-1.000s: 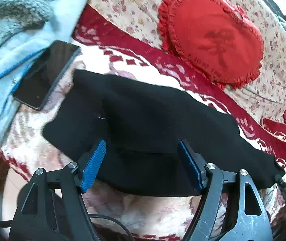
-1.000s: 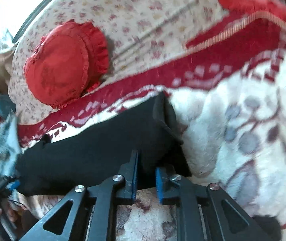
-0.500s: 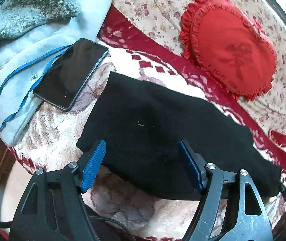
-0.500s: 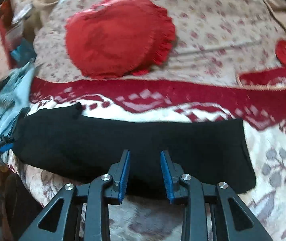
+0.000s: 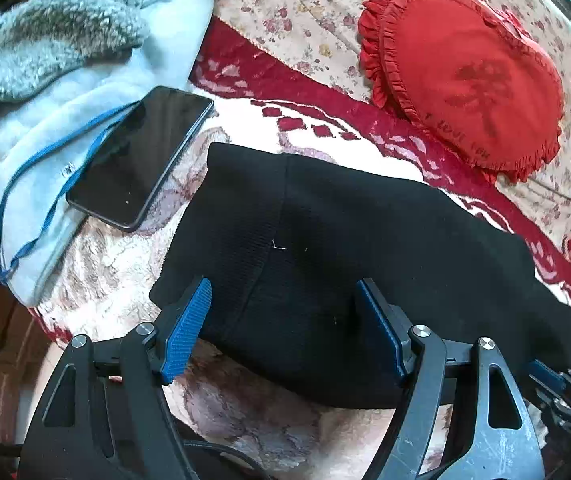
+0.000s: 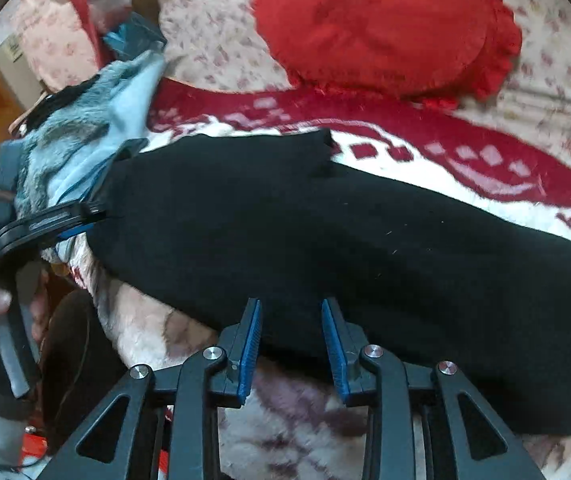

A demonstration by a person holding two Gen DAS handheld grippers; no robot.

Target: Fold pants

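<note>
The black pants (image 5: 357,248) lie folded lengthwise in a long strip on a patterned blanket; they also fill the middle of the right wrist view (image 6: 365,240). My left gripper (image 5: 283,322) is open, its blue pads straddling the near edge of the wide end of the pants. My right gripper (image 6: 291,334) is open with a narrower gap, empty, at the near edge of the strip. The left gripper also shows at the far left of the right wrist view (image 6: 45,220).
A black phone (image 5: 141,156) lies on a light blue fleece garment (image 5: 65,72) left of the pants. A red heart-shaped cushion (image 5: 465,68) sits behind them, also in the right wrist view (image 6: 385,24). The blanket edge (image 5: 65,328) drops off at the near left.
My right gripper let go of the pants end, opened and moved left along the strip, which now lies flat. My left gripper pulled back slightly toward the wide end and stayed open.
</note>
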